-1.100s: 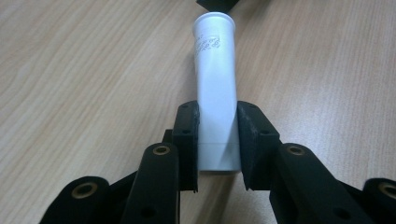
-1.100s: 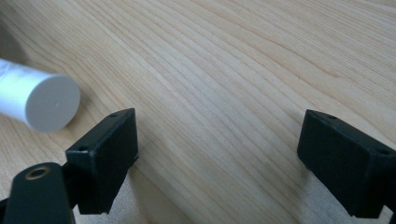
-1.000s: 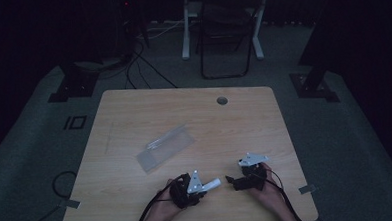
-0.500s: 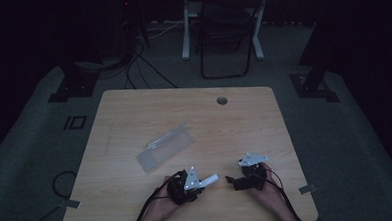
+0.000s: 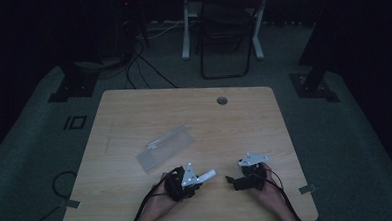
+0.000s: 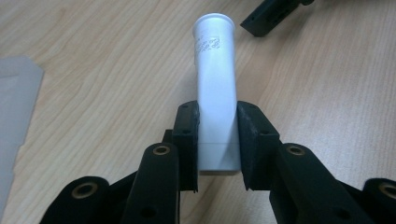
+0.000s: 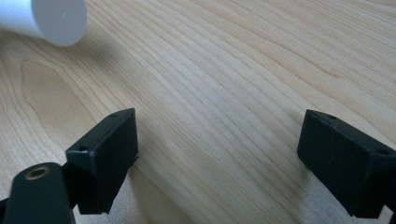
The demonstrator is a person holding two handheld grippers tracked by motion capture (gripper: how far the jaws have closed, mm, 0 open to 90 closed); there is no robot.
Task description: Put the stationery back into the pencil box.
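A white plastic tube (image 6: pixel 215 70) with a flared end lies between the jaws of my left gripper (image 6: pixel 218 140), whose pads press on its lower part. In the high view this gripper (image 5: pixel 199 179) sits near the table's front edge with the tube (image 5: pixel 208 175) sticking out to the right. My right gripper (image 5: pixel 233 181) rests a short way to the right, pointing left toward the tube. Its jaws (image 7: pixel 219 158) stand wide open over bare wood, with the tube's round end (image 7: pixel 51 18) just beyond its left jaw.
A clear flat plastic bag (image 5: pixel 165 147) lies on the wooden table (image 5: pixel 134 108) left of centre, its edge (image 6: pixel 14 102) also at the left gripper's side. A cable hole (image 5: pixel 222 100) is at the table's back. A chair and stands are on the floor beyond.
My left gripper with the tube has shifted slightly to the left. The right gripper has stayed still.
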